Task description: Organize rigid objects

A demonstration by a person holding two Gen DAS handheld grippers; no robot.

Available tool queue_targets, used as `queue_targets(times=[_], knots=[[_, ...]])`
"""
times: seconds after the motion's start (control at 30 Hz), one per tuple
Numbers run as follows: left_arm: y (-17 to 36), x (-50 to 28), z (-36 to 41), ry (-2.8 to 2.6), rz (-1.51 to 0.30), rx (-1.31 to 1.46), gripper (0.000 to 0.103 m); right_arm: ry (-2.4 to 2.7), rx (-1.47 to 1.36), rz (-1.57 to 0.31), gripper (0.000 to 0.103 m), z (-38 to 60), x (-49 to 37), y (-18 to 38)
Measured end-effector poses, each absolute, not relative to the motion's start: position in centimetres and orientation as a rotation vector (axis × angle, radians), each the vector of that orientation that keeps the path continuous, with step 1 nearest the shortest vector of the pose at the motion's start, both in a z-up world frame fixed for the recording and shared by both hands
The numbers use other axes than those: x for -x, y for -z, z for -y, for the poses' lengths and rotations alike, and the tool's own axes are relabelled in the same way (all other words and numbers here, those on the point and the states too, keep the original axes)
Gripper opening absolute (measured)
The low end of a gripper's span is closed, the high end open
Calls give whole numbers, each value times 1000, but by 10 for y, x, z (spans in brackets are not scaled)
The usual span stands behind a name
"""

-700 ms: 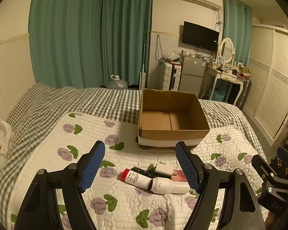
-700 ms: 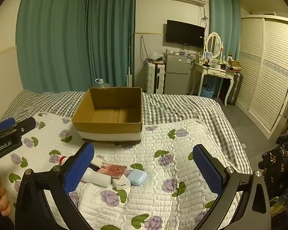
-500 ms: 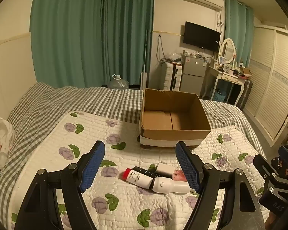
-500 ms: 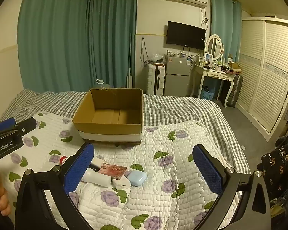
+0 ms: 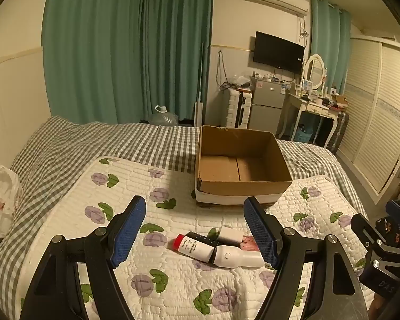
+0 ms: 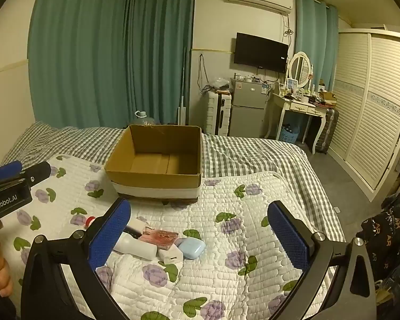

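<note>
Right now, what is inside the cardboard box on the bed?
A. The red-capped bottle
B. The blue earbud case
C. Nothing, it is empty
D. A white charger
C. The cardboard box shows only its bare bottom, while the earbud case, red-capped bottle and charger all lie on the quilt in front of it.

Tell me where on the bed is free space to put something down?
Free: the quilt to the right of the blue case, and the strip between the small items and the cardboard box. The box floor is bare too. Crowded: the cluster around the white bottle.
</note>
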State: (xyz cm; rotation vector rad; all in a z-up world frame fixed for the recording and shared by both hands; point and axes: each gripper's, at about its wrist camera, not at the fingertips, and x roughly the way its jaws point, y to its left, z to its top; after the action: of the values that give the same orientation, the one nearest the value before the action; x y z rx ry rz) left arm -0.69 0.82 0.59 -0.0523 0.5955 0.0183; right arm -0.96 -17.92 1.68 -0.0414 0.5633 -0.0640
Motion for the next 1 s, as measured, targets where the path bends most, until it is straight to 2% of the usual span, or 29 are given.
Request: queue_targets(times=[1.0], knots=[[-2,8,-13,-11,-588,27,79,26,13,-542,103,182,11,-24]])
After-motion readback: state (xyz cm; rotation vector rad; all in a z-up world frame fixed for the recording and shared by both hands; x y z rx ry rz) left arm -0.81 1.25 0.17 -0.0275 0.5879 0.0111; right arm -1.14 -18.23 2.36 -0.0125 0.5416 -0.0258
